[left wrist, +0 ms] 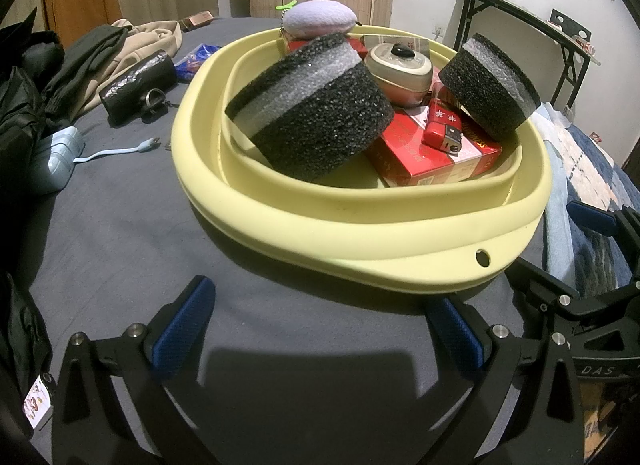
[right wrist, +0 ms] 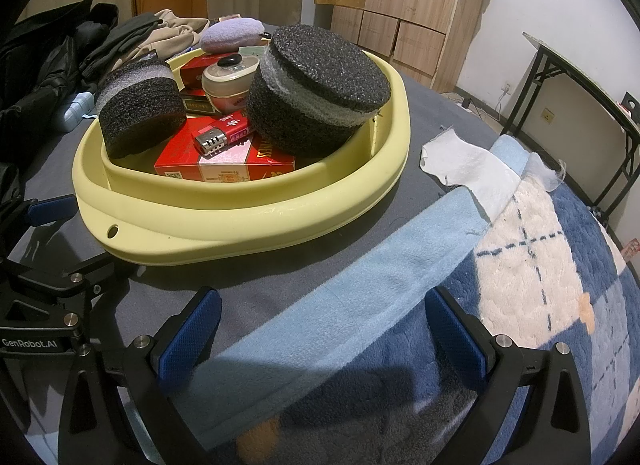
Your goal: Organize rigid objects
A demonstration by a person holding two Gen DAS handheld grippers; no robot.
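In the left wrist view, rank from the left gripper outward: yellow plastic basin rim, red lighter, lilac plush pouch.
1. Yellow plastic basin rim: just ahead of the open left gripper.
2. Red lighter: mid-basin, lying on a red box.
3. Lilac plush pouch: at the basin's far edge.

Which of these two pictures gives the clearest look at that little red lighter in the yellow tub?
The right wrist view: the red lighter lies nearer the camera, its silver cap and red body unobstructed. The left wrist view shows the lighter too, standing between the foam blocks.

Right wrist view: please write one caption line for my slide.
Open right claw above a blue blanket, beside a yellow basin holding two black foam cylinders, red boxes and a lighter.
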